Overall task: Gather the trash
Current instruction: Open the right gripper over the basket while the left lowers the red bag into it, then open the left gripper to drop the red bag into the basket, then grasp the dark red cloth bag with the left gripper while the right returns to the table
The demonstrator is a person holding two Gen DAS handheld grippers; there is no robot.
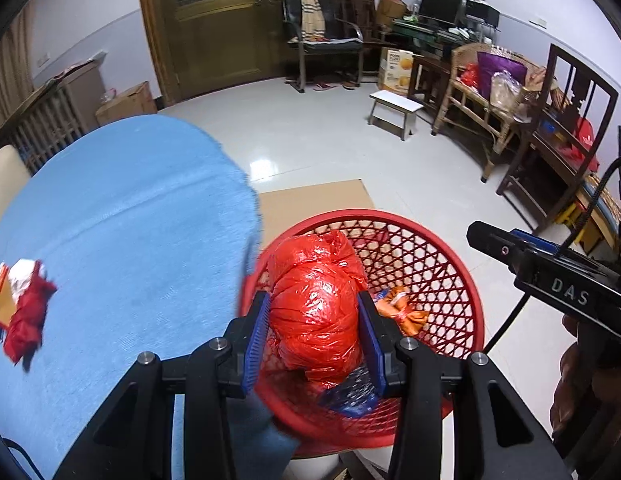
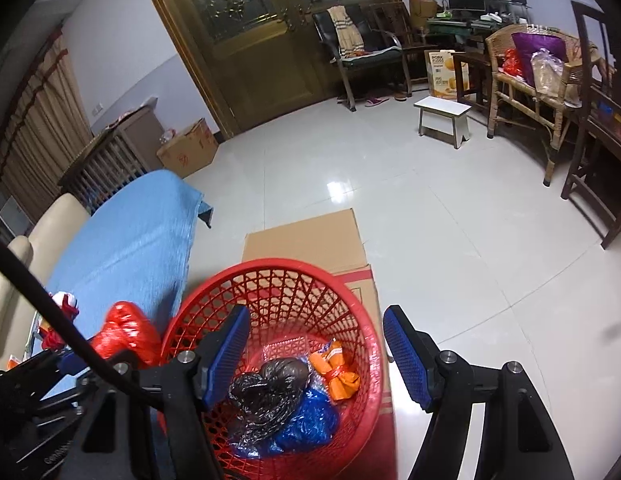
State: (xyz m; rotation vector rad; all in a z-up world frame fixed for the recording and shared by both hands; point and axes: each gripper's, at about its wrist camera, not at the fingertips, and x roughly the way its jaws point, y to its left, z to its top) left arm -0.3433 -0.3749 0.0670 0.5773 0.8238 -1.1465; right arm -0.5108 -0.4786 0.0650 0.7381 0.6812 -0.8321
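A knotted red plastic bag is pinched between the blue pads of the left claw, held over the rim of the red lattice basket. Inside the basket lie an orange wrapper, a black bag and a blue bag. The right claw hangs spread wide above it, gripping nothing. Crumpled wrappers lie on the blue cloth beside the basket.

Right hand-held gripper over the red basket, jaws wide apart.
In the basket we see a black bag, a blue bag and an orange wrapper. The basket stands on flat cardboard; left of it, a red bag in the left hand-held gripper, beside the blue-covered table.
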